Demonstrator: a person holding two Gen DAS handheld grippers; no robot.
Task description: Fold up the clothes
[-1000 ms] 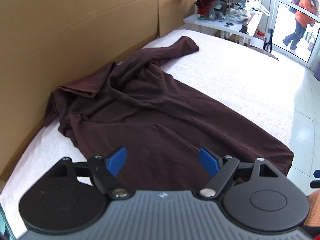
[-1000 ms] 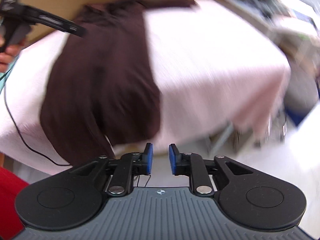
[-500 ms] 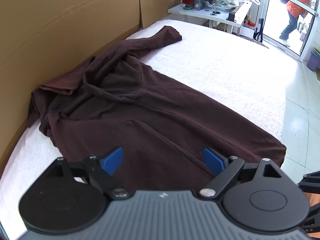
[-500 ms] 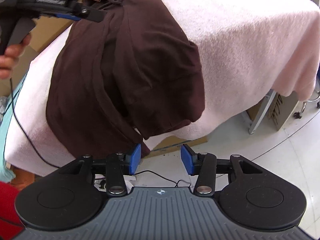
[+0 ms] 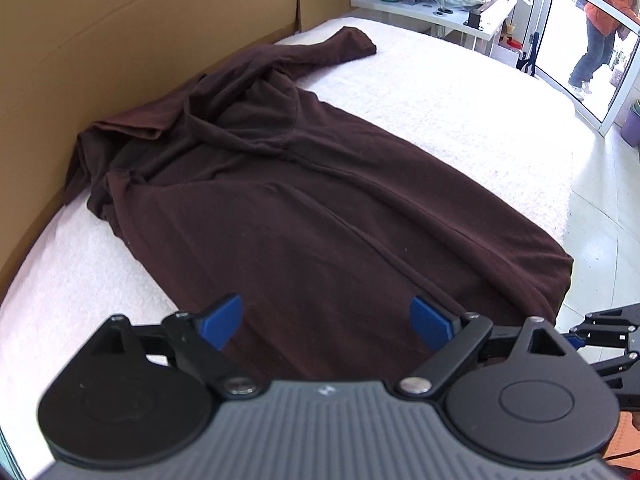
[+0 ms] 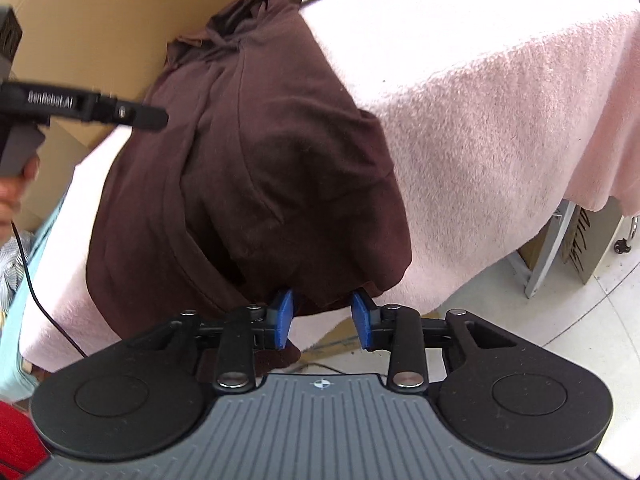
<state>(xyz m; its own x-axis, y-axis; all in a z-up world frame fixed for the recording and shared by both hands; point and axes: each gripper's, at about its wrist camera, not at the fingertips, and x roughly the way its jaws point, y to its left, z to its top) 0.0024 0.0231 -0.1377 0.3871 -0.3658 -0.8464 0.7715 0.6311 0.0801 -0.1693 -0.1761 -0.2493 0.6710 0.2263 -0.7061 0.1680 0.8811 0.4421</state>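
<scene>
Dark brown garment (image 5: 304, 208) lies rumpled, hem draping over the edge.

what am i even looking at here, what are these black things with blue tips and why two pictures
There is no robot arm: a person holds one handheld two-finger gripper in each hand, and each carries a wide-angle camera looking along its fingers. One picture comes from the left gripper, the other from the right gripper. The blue tips are the finger pads.

A dark brown long-sleeved garment lies rumpled on a table under a pale pink fleecy cover, its hem hanging over the near edge. The left jaws are wide open above the cloth, holding nothing. The right jaws have just been closing at the hanging hem, with a gap showing, so nothing is gripped yet.
</scene>
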